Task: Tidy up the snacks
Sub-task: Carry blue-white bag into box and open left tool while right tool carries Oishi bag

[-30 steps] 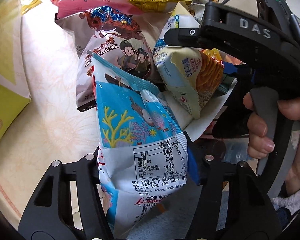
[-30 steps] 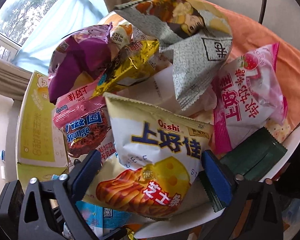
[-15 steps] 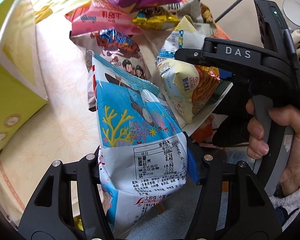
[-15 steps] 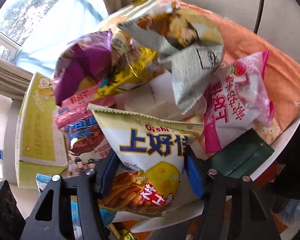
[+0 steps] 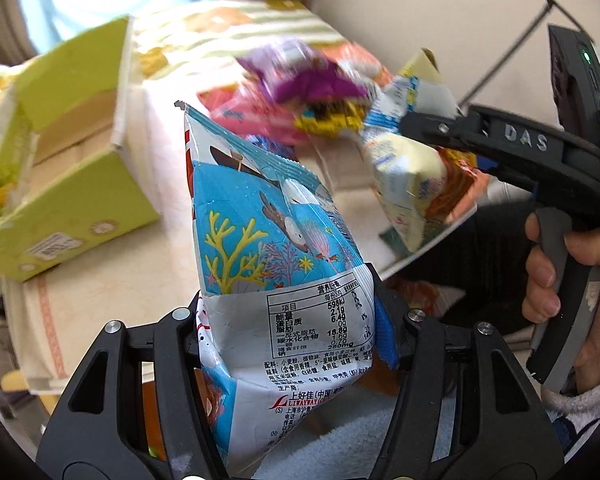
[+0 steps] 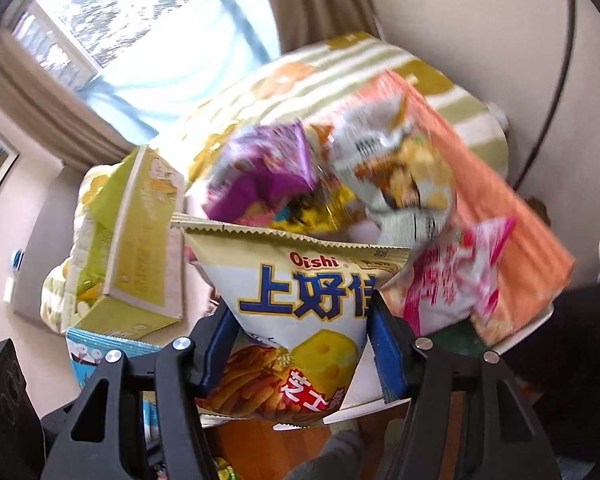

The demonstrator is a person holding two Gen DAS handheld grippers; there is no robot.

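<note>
My left gripper [image 5: 288, 332] is shut on a blue and white snack bag [image 5: 268, 248] with coral print, held upright above the table. My right gripper [image 6: 296, 336] is shut on a cream Oishi cheese-stick bag [image 6: 300, 312], lifted off the pile. In the left wrist view the right gripper [image 5: 432, 132] holds that same bag [image 5: 404, 176] at the right. The blue bag's top edge shows in the right wrist view [image 6: 100, 348]. A pile of snack bags, purple [image 6: 260, 176], grey [image 6: 396, 176] and pink [image 6: 456, 280], lies blurred on the table beyond.
An open green cardboard box [image 5: 60, 168] stands at the left on the cream tablecloth [image 5: 140, 264]; it also shows in the right wrist view [image 6: 140, 248]. A striped and orange cloth [image 6: 500, 208] lies behind the pile. Window and curtains are at the far left.
Both grippers have lifted and pulled back from the pile with their bags. The right gripper closed on the Oishi bag. The green box has come fully into view.
</note>
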